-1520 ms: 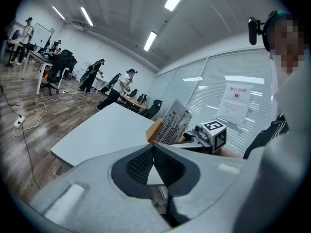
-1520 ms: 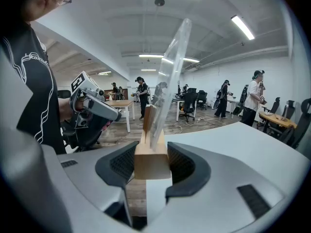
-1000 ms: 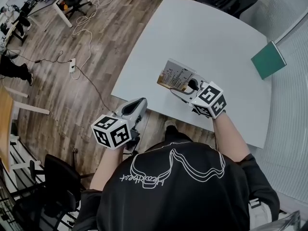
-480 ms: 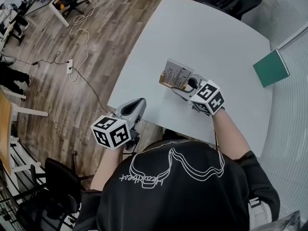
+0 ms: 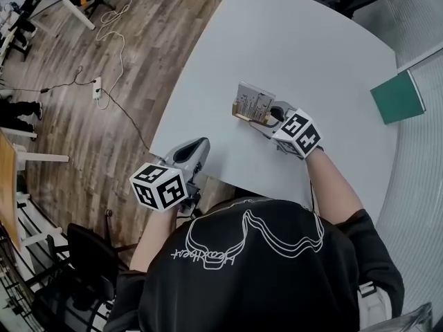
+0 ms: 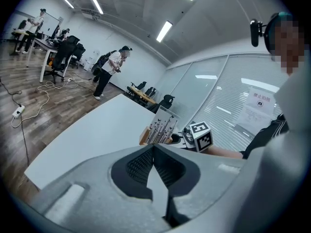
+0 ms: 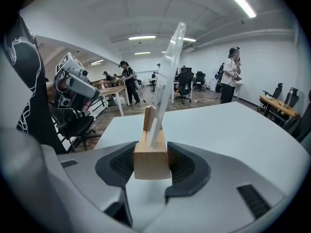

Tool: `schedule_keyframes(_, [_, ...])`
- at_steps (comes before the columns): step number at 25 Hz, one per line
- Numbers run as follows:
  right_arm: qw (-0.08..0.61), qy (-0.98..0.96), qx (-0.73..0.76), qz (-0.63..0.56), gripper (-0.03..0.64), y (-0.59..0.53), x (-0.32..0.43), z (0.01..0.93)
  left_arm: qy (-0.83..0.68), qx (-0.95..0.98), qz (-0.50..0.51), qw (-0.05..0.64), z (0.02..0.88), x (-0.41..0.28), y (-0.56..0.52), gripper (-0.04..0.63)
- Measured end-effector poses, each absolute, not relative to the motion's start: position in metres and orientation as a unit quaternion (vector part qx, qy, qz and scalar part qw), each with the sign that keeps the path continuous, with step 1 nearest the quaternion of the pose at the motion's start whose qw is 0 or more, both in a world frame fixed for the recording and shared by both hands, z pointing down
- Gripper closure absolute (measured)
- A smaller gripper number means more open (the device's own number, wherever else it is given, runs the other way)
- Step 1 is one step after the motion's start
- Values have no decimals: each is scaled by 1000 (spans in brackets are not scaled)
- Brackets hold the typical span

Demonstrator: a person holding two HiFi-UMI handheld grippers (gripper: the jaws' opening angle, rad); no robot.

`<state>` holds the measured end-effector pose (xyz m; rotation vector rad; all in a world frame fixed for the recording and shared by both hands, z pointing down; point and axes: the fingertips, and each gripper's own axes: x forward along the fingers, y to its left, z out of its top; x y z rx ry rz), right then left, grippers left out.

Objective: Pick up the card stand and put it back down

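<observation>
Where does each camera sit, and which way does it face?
Head view: on the person's head, looking steeply down at the table; shirt, left gripper, right gripper show.
Left gripper view: on the left gripper, facing across the table past its shut jaws.
Right gripper view: on the right gripper, facing along jaws clamped on the card stand.
Shared: all three show the card stand.

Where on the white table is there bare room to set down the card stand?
The white table is bare beyond the wooden-based card stand, and between it and the green book. Only the near edge is crowded: the right gripper holds the stand, the left gripper hangs there.
</observation>
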<state>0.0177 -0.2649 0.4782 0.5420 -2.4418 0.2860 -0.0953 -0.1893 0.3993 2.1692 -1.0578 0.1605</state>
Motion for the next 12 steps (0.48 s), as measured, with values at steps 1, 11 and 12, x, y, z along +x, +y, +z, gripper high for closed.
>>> schedule_keyframes(1, [309, -922, 203, 111, 430, -267, 18, 483, -409, 837, 65, 356, 401, -95, -191, 583])
schedule_keyframes(11, [346, -910, 191, 123, 430, -286, 12, 532, -419, 820, 83, 381, 426, -105, -199, 583])
schedule_keyframes(12, [350, -909, 189, 122, 431, -288, 12, 536, -420, 819, 84, 383, 427, -106, -200, 583])
